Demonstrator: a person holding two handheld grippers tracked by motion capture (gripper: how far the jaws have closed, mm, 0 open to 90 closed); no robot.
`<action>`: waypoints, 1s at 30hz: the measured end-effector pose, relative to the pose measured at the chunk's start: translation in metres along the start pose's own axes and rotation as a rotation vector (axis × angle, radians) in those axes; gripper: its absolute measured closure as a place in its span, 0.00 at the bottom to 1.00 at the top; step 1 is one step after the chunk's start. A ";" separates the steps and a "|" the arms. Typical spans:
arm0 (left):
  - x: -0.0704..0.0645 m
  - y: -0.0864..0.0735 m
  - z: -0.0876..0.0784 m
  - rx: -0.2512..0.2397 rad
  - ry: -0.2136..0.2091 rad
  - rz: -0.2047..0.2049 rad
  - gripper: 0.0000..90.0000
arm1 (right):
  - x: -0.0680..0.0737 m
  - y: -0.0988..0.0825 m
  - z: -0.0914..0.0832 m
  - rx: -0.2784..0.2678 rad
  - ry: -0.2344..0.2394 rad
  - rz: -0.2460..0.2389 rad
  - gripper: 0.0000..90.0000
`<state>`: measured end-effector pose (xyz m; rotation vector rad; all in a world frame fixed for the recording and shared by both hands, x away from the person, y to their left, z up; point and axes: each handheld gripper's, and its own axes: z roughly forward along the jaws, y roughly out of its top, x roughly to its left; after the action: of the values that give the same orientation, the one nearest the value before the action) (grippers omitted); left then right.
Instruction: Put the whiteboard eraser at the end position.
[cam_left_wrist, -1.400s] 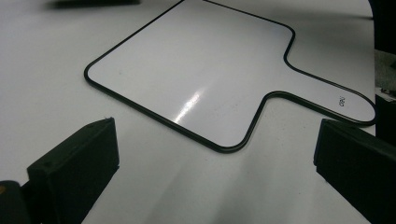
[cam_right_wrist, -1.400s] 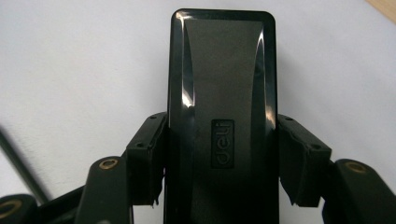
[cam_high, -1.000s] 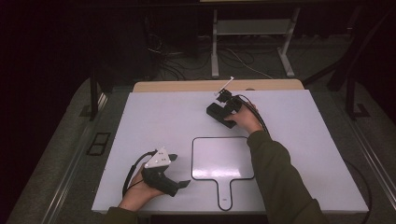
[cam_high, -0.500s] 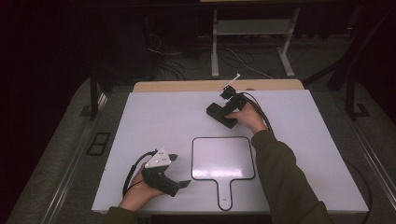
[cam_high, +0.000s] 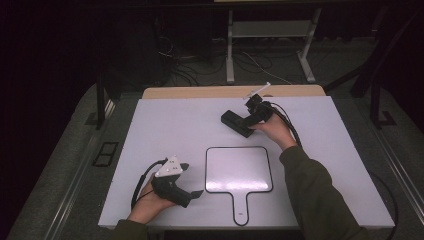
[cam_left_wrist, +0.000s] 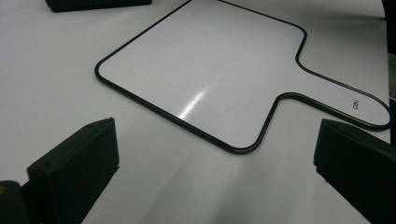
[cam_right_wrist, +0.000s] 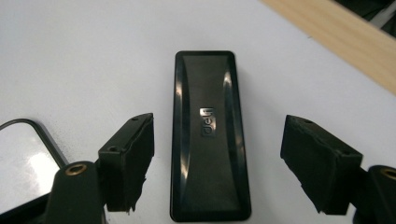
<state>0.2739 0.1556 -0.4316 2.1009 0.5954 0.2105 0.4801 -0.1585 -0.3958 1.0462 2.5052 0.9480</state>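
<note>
On the white surface (cam_high: 165, 125) a small whiteboard paddle (cam_high: 239, 170) with a thin black border lies flat near the front edge, its short handle pointing toward the person. Left of it, just beside the board's lower corner, the left tool (cam_high: 196, 193) rests in a hand low on the surface, a grey three-cornered plate on top and a cable looping behind. Farther back and to the right, the right tool (cam_high: 231, 120) hangs over a black oblong eraser (cam_high: 237, 123) that lies on the surface; its jaws have just been opening. A green sleeve (cam_high: 315, 195) runs from it to the bottom edge. A wooden strip (cam_high: 200, 92) borders the far side.
</note>
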 end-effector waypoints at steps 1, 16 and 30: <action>0.000 0.000 0.000 0.001 0.000 0.000 0.00 | 0.000 -0.002 -0.003 -0.007 0.002 0.007 0.26; -0.002 -0.003 0.004 0.015 0.001 0.008 0.00 | 0.011 -0.049 -0.042 -0.109 -0.025 0.039 0.22; 0.000 -0.005 0.003 -0.024 -0.008 -0.056 0.00 | 0.022 -0.093 -0.078 -0.211 0.036 0.071 0.21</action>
<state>0.2733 0.1559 -0.4374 2.0581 0.6436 0.1764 0.3784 -0.2282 -0.3983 1.0649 2.3454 1.2311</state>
